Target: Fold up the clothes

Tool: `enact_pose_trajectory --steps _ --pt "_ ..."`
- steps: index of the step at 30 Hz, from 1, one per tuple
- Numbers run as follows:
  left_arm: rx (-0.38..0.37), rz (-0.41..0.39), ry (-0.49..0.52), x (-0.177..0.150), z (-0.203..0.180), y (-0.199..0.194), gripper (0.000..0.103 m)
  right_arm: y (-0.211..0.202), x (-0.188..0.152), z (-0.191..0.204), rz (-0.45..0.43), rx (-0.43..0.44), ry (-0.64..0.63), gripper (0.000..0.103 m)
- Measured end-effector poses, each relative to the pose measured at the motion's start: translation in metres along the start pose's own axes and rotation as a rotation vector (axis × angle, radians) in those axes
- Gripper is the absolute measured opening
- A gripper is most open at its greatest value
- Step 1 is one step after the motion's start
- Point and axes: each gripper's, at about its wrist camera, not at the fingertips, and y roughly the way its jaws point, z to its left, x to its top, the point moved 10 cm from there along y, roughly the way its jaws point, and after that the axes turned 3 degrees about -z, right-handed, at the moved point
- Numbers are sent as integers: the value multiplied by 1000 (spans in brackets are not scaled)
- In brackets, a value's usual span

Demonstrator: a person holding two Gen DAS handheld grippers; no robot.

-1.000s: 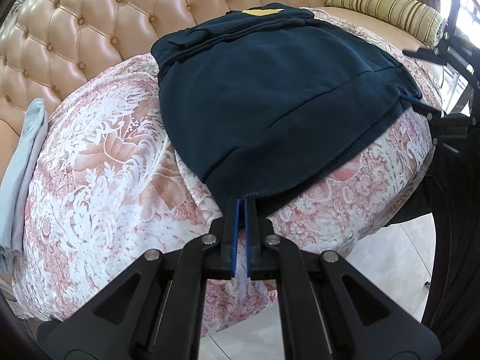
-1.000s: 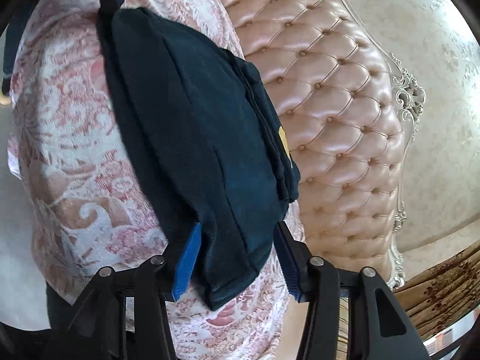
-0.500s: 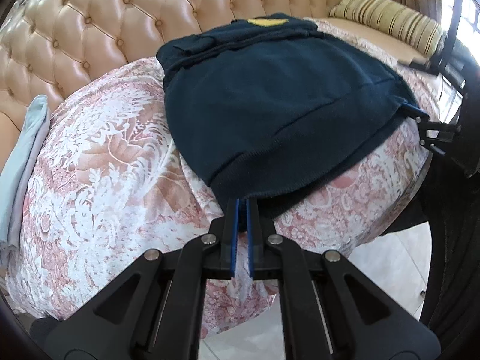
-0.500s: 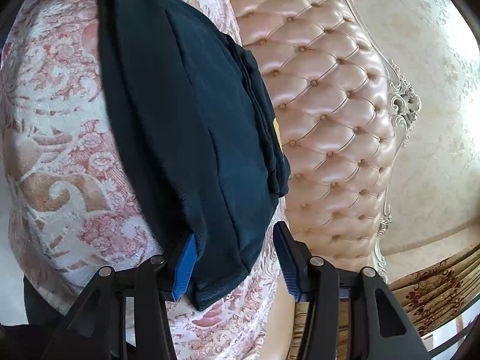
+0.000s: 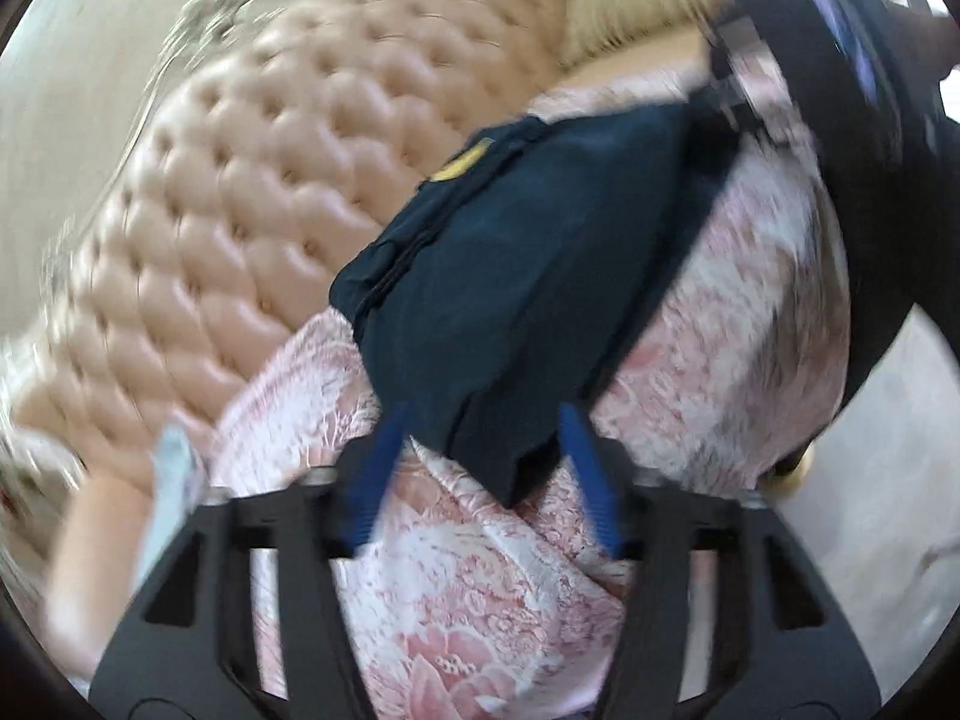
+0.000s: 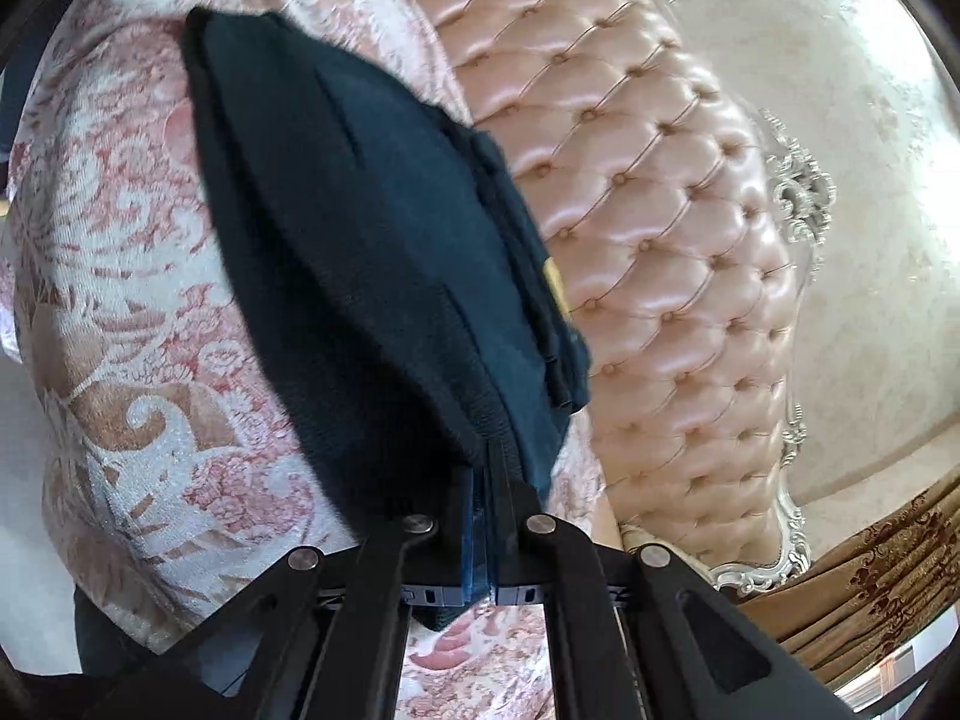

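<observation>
Right hand-held gripper (image 6: 489, 498) pinches the navy garment (image 6: 384, 276) (left hand-held gripper (image 5: 486, 468) spread).

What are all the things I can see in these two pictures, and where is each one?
navy garment: one, dark blue with a small yellow patch, folded on the bedspread.
floral bedspread: one, pink and white, under the garment.
tufted headboard: one, beige-pink, behind the garment.
pale blue cloth: one, light blue, at the bedspread's edge near the headboard.
wall: one, cream, behind the headboard.
curtain: one, brown patterned, lower right in the right view.
left tool: one, black with blue pads, open, a garment corner between the pads.
right tool: one, black with blue pads, shut on the garment's edge.
</observation>
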Motion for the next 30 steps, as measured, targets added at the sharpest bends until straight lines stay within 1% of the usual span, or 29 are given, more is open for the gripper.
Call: enact_pose_trajectory --steps 2,5,8,9,11,13,15,16,17,18,19,21,25,28,30 --pt "1 -4 32 4 -6 7 51 -8 5 -11 -29 -28 38 1" --pt "3 -16 71 11 -13 15 52 -13 10 -23 -43 -39 76 1" --pt "22 -32 126 18 -22 24 52 -16 13 -32 -52 -39 107 1" --pt "31 -30 126 19 -22 27 52 -17 14 -34 -58 -43 109 1" --pt "40 -3 130 19 -22 36 52 -17 17 -38 -68 -43 119 1" --pt "81 5 143 20 -18 43 52 -18 19 -43 -76 -42 133 1" --pt "127 39 167 17 -12 53 52 -20 21 -46 -84 -39 136 1" --pt "143 42 177 17 -9 56 52 -21 22 -47 -87 -37 136 1" --pt "148 50 162 17 -3 59 37 -21 22 -46 -88 -31 130 1" --pt "132 72 121 17 3 62 2 -20 21 -44 -88 -22 121 1" --pt "111 92 94 17 8 64 3 -20 20 -40 -85 -6 104 1" --pt "90 82 110 20 12 57 3 -23 17 -30 -79 37 65 1" --pt "47 63 142 26 21 43 3 -33 9 -22 -69 91 10 1" --pt "11 72 199 21 15 39 3 -36 4 -10 -54 146 -38 1" --pt "11 65 249 21 12 36 3 -36 0 5 -37 184 -83 1"
